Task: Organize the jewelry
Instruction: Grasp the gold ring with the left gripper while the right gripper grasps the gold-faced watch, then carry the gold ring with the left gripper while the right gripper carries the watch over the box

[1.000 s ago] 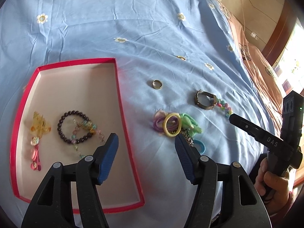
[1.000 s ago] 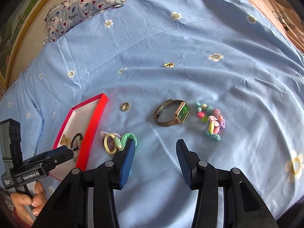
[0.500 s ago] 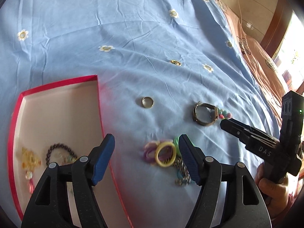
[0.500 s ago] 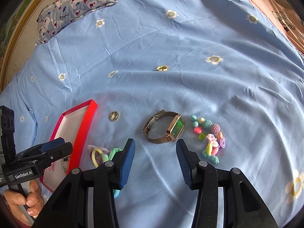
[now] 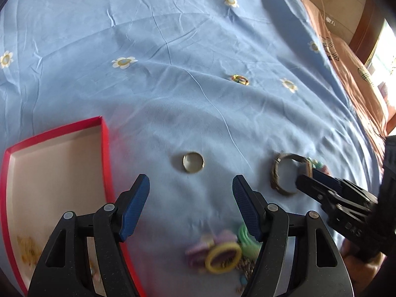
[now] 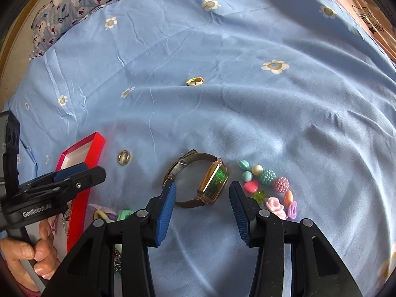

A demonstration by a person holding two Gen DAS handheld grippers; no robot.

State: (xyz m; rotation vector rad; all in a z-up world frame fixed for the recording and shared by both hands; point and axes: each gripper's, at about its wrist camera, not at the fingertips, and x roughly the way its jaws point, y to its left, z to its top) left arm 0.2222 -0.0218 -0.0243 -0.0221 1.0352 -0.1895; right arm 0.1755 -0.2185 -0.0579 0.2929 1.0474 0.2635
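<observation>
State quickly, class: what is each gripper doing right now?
Left gripper: open, holding nothing, above the ring.
Right gripper: open, holding nothing, over the watch.

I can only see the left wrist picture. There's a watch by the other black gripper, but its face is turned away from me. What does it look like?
Observer: In the right wrist view the watch has a rectangular gold case with a green face.
Operator: Is that other gripper holding it?
Observer: No. The right gripper is open. The watch shows between its blue pads, which do not press on it.
Operator: Is anything on the bed outside my picture?
Observer: Yes. A pillow printed with little cartoon animals lies at the far left edge of the blue sheet.
</observation>
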